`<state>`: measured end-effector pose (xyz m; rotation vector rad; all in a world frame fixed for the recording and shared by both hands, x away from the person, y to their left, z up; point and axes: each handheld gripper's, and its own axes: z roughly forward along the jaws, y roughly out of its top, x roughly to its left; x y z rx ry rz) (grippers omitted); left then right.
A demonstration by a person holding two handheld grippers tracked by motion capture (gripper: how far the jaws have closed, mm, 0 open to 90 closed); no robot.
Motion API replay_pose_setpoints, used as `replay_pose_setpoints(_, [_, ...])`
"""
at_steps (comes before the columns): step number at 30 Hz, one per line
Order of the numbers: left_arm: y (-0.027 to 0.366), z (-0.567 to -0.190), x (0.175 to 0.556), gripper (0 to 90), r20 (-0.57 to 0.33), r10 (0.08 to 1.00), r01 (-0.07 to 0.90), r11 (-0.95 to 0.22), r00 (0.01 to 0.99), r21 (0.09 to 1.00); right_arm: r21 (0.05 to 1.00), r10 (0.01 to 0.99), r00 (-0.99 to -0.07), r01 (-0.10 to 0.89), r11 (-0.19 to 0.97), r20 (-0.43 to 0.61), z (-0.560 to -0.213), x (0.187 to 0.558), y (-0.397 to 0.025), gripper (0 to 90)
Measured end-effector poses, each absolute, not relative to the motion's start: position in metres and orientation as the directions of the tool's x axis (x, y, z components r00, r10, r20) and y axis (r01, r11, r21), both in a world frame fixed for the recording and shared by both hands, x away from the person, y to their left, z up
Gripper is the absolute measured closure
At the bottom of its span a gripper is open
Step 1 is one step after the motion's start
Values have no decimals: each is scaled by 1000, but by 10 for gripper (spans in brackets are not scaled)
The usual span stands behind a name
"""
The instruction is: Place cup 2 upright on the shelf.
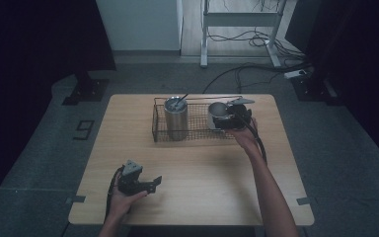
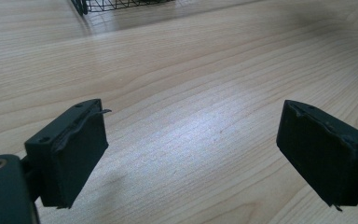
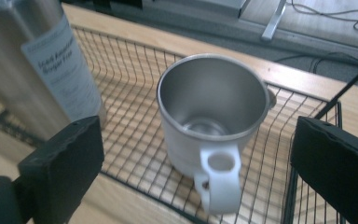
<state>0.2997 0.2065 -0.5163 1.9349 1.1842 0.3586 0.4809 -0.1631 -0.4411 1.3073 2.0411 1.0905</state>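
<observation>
A black wire basket [image 1: 197,132] [image 3: 135,84] stands at the far middle of the wooden table [image 1: 197,173]. Inside it, a tall steel tumbler [image 1: 175,118] [image 3: 42,70] with a paper label stands at its left, and a steel mug [image 1: 218,114] [image 3: 212,112] with a white handle stands upright at its right. My right gripper [image 1: 229,117] [image 3: 200,163] is open at the basket's right end, its jaws either side of the mug and apart from it. My left gripper [image 1: 148,183] [image 2: 191,158] is open just above bare wood near the table's front left, holding nothing.
The basket's near corner [image 2: 121,4] lies well ahead of my left gripper. A white desk frame [image 1: 239,24] and loose cables [image 1: 256,64] are on the floor beyond the table. Dark curtains [image 1: 39,39] flank both sides.
</observation>
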Motion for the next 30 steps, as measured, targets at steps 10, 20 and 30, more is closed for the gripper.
replay_pose_setpoints(10, [205,-515,298,86,-166,836,601,-223,522,767,840,896,-443,497,219,29,-443,452,-172,49])
replay_pose_setpoints(20, [205,-514,297,86,-167,835,600,-223,524,768,855,879,-476,464,230,22,-447,416,-180,69])
replay_pose_setpoints(30, [203,-516,297,86,-162,835,603,-232,526,763,861,876,-481,462,213,42,-466,384,-198,87])
